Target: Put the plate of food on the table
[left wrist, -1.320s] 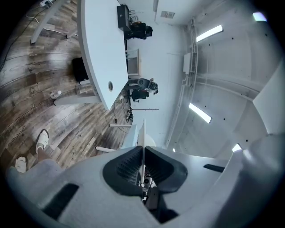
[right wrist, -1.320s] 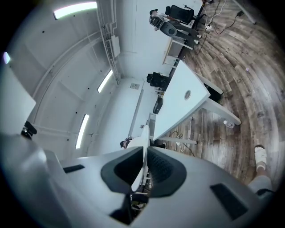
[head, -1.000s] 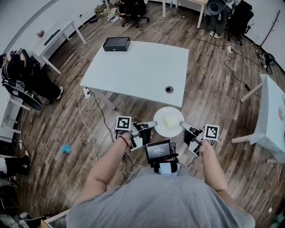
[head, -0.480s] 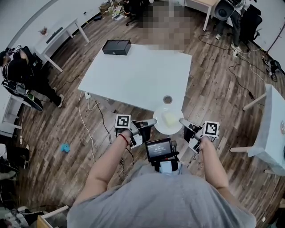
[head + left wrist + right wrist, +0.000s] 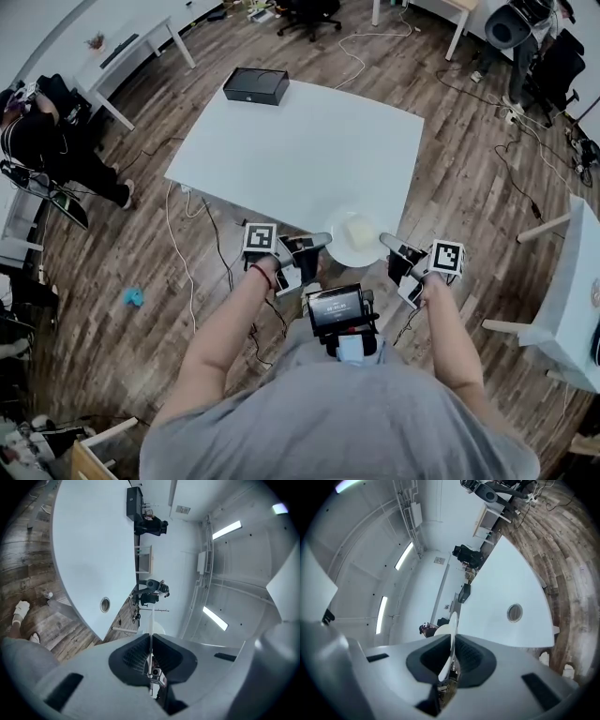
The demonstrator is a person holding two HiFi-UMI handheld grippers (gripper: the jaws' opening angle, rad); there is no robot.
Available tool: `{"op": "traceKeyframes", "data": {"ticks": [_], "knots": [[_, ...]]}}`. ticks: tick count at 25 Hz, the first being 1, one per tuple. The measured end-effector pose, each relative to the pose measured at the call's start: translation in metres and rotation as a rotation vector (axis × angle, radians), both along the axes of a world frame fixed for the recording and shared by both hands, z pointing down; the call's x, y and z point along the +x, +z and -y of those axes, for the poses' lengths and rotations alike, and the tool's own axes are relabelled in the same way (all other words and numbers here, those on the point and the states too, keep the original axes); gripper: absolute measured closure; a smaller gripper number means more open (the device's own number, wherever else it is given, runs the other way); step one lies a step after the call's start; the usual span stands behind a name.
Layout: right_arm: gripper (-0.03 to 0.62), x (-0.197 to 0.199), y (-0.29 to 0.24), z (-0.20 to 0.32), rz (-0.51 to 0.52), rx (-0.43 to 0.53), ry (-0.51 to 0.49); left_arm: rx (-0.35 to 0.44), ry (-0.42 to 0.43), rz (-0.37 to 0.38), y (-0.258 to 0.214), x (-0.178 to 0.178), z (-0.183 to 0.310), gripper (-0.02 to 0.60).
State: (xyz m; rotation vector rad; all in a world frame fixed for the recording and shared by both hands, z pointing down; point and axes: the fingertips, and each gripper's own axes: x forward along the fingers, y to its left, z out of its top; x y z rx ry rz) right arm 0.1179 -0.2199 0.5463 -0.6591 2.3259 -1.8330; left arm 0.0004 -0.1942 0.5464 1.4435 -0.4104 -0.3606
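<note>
A white table (image 5: 281,141) stands on a wood-plank floor (image 5: 450,187) strewn with cables, with a black box (image 5: 255,86) on its far left corner and a 2nd white table (image 5: 577,272) cut off at the right. At the near edge, the left gripper (image 5: 323,240) is clamped on the left rim of a round white plate (image 5: 347,255), and the right gripper (image 5: 384,241) is pinched on the right rim. Each gripper view shows the thin rim running between ribbed pads pressed tight against it. A pale block of food (image 5: 359,230) sits on the plate. The plate hangs at the table's near right part, mostly over the top, with its near side at or just past the edge. This looks like the end of the carry, just ahead of set-down. The next move likely calls for a little more reach to the far side so the whole base is over the top. Then a level descent and both jaws opening together, so the food does not slide. From above, I cannot tell whether the plate touches the top. The round cable hole (image 5: 105,604) shows in both gripper views but not in the head view, where the plate likely covers it. The food is unseen in the gripper views, and what kind it is cannot be made out.
</note>
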Motion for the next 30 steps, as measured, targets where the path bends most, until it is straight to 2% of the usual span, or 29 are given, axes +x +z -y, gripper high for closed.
{"op": "traceKeyframes", "data": {"ticks": [5, 10, 15, 18, 20, 23, 30], "knots": [[0.546, -0.022, 0.022, 0.037, -0.019, -0.004, 0.015, -0.022, 0.005, -0.004, 0.016, -0.023, 0.033, 0.552], [0.546, -0.048, 0.044, 0.076, -0.004, -0.020, 0.025, -0.026, 0.024, 0.037, 0.037, -0.047, 0.075, 0.552], [0.546, -0.062, 0.073, 0.112, -0.042, 0.034, 0.035, -0.011, 0.042, 0.098, 0.072, -0.065, 0.113, 0.552], [0.546, -0.068, 0.093, 0.126, -0.064, -0.014, 0.073, -0.008, 0.057, 0.129, 0.088, -0.073, 0.134, 0.552], [0.546, -0.068, 0.106, 0.135, -0.103, -0.008, 0.085, -0.013, 0.070, 0.143, 0.099, -0.076, 0.144, 0.552], [0.546, -0.074, 0.118, 0.143, -0.068, -0.036, 0.111, -0.030, 0.088, 0.158, 0.115, -0.077, 0.154, 0.552], [0.546, -0.072, 0.150, 0.158, -0.088, -0.109, 0.140, -0.068, 0.111, 0.154, 0.146, -0.075, 0.174, 0.552]]}}
